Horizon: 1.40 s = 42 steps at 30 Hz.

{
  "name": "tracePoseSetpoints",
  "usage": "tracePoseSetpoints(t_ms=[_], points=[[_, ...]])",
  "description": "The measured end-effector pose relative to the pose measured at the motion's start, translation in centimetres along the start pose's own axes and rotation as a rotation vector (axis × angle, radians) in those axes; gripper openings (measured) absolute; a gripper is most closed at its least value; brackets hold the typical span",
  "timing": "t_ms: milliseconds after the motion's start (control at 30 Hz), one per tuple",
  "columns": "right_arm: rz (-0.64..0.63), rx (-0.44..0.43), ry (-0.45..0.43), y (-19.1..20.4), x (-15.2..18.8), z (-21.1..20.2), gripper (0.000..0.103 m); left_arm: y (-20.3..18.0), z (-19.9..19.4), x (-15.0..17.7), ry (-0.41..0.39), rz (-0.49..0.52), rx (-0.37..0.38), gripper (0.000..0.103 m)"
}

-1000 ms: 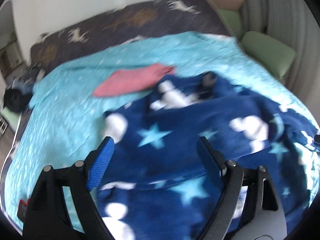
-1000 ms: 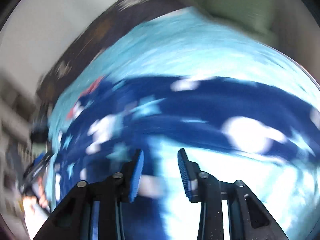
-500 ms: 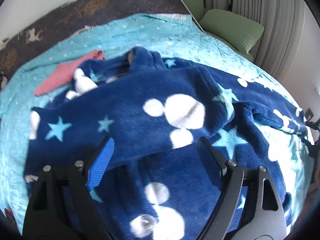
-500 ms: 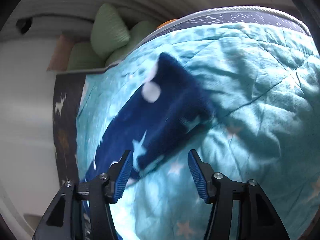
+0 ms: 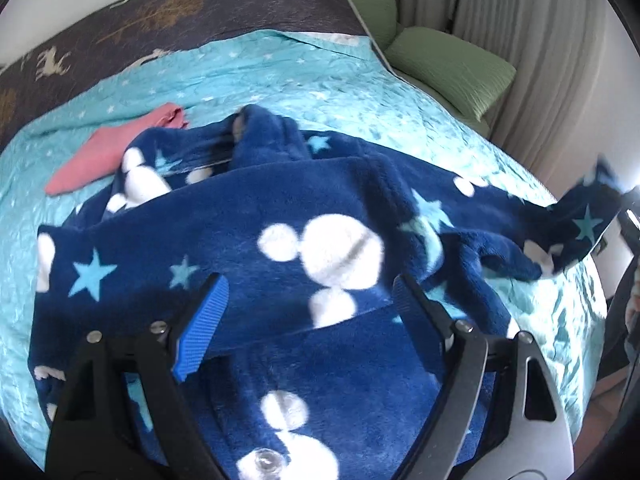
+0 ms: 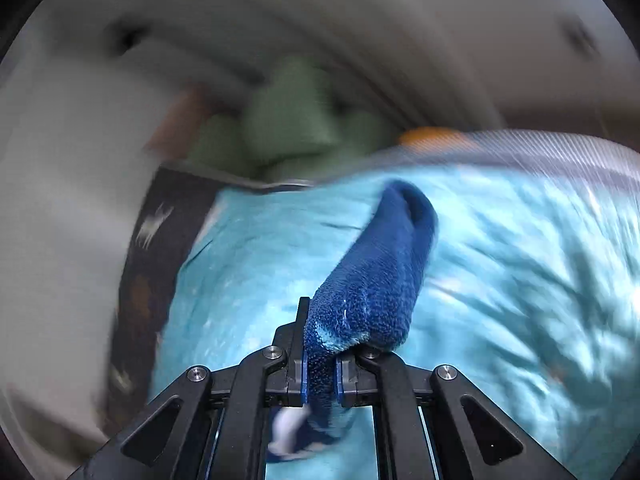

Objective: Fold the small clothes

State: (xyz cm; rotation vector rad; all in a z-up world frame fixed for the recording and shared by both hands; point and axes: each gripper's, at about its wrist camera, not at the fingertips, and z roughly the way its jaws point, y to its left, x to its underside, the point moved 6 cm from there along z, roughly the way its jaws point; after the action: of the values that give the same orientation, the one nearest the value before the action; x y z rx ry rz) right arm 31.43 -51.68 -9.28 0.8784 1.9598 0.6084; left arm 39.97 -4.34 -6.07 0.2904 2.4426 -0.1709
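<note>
A navy fleece garment with white blobs and light blue stars lies rumpled across the turquoise bedspread. My left gripper hovers just above its middle, open, with nothing pinched between the fingers. At the far right of the left wrist view one end of the garment is lifted off the bed. My right gripper is shut on that navy fleece edge, which rises from the pads and droops over to the right above the bedspread.
A pink folded cloth lies on the bedspread beyond the garment at the left. A dark blanket with deer figures covers the head of the bed. Green cushions and a curtain stand at the right.
My right gripper, open over the garment's tip half a second ago, has shut on it and lifted it. The left gripper moved forward over the garment, then settled, still open.
</note>
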Motion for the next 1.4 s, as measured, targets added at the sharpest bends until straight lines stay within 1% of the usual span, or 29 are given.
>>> tracePoseSetpoints(t_ms=[33, 67, 100, 133, 200, 233, 300, 333, 367, 433, 467, 533, 600, 633, 700, 767, 800, 867, 933, 967, 1133, 1167, 1233, 1300, 1333, 1400], points=[[-0.084, -0.019, 0.009, 2.6, 0.4, 0.2, 0.008, 0.4, 0.0, 0.0, 0.001, -0.013, 0.001, 0.085], [-0.209, -0.043, 0.019, 6.7, 1.6, 0.6, 0.008, 1.3, 0.0, 0.2, 0.003, -0.036, 0.003, 0.085], [-0.327, -0.068, 0.028, 10.5, 3.1, 1.1, 0.008, 1.9, -0.1, 0.3, 0.006, -0.052, 0.007, 0.085], [-0.411, -0.087, 0.037, 13.1, 4.6, 1.4, 0.008, 3.0, -0.2, 0.5, 0.008, -0.074, 0.012, 0.085], [-0.648, -0.158, 0.081, 20.0, 9.9, 2.7, 0.008, 4.8, -0.8, 0.9, 0.002, -0.111, 0.012, 0.085], [-0.723, -0.186, 0.107, 21.7, 12.2, 3.0, 0.008, 5.4, -1.1, 1.1, 0.000, -0.124, 0.014, 0.085], [-0.912, -0.226, 0.194, 25.2, 19.0, 4.4, 0.008, 7.3, -1.6, 1.8, 0.006, -0.174, 0.044, 0.085], [-0.967, -0.228, 0.223, 25.8, 21.0, 5.1, 0.008, 8.0, -1.7, 2.2, 0.017, -0.199, 0.066, 0.085], [-1.049, -0.218, 0.273, 26.0, 24.5, 6.1, 0.008, 8.7, -1.8, 2.7, 0.032, -0.228, 0.098, 0.085], [-1.145, -0.176, 0.339, 25.5, 28.5, 7.3, 0.008, 9.7, -1.9, 3.6, 0.055, -0.272, 0.149, 0.085], [-1.169, -0.155, 0.362, 24.8, 29.7, 7.7, 0.008, 9.9, -1.9, 3.9, 0.061, -0.282, 0.164, 0.085], [-1.172, -0.136, 0.389, 24.2, 30.0, 9.0, 0.010, 9.8, -1.8, 4.3, 0.076, -0.295, 0.200, 0.085], [-1.145, -0.144, 0.387, 23.5, 29.5, 9.1, 0.010, 9.0, -1.5, 4.3, 0.098, -0.305, 0.253, 0.087], [-1.131, -0.152, 0.384, 23.8, 29.2, 9.2, 0.010, 8.6, -1.3, 4.2, 0.111, -0.315, 0.293, 0.088], [-1.099, -0.168, 0.377, 23.6, 28.4, 8.7, 0.010, 7.2, -0.7, 3.8, 0.154, -0.356, 0.398, 0.088], [-1.093, -0.165, 0.367, 23.0, 28.2, 7.8, 0.010, 6.1, 0.1, 3.3, 0.192, -0.397, 0.476, 0.088], [-1.096, -0.162, 0.363, 23.1, 28.3, 7.2, 0.010, 5.7, 0.6, 3.0, 0.205, -0.409, 0.490, 0.089], [-1.102, -0.152, 0.358, 23.2, 28.9, 7.3, 0.010, 5.0, 1.7, 2.4, 0.232, -0.429, 0.476, 0.089], [-1.106, -0.146, 0.354, 23.3, 29.1, 7.4, 0.010, 4.4, 2.5, 1.7, 0.247, -0.445, 0.468, 0.094], [-1.108, -0.143, 0.350, 23.4, 29.1, 7.3, 0.010, 4.2, 2.7, 1.4, 0.250, -0.455, 0.468, 0.095], [-1.123, -0.128, 0.321, 23.5, 29.2, 7.0, 0.010, 3.4, 2.9, 0.1, 0.272, -0.503, 0.478, 0.094], [-1.133, -0.122, 0.305, 23.6, 29.2, 6.8, 0.010, 3.4, 3.0, 0.1, 0.285, -0.501, 0.471, 0.092], [-1.150, -0.108, 0.275, 23.9, 29.4, 6.4, 0.010, 3.1, 3.3, 0.1, 0.315, -0.508, 0.473, 0.073], [-1.191, -0.086, 0.222, 24.7, 29.7, 5.8, 0.010, 2.5, 3.3, 0.5, 0.363, -0.529, 0.521, 0.069], [-1.212, -0.081, 0.198, 25.2, 29.8, 5.4, 0.010, 2.2, 3.1, 0.8, 0.389, -0.545, 0.559, 0.069], [-1.236, -0.076, 0.163, 25.8, 30.1, 4.9, 0.010, 2.1, 2.4, 0.9, 0.392, -0.550, 0.568, 0.069]])
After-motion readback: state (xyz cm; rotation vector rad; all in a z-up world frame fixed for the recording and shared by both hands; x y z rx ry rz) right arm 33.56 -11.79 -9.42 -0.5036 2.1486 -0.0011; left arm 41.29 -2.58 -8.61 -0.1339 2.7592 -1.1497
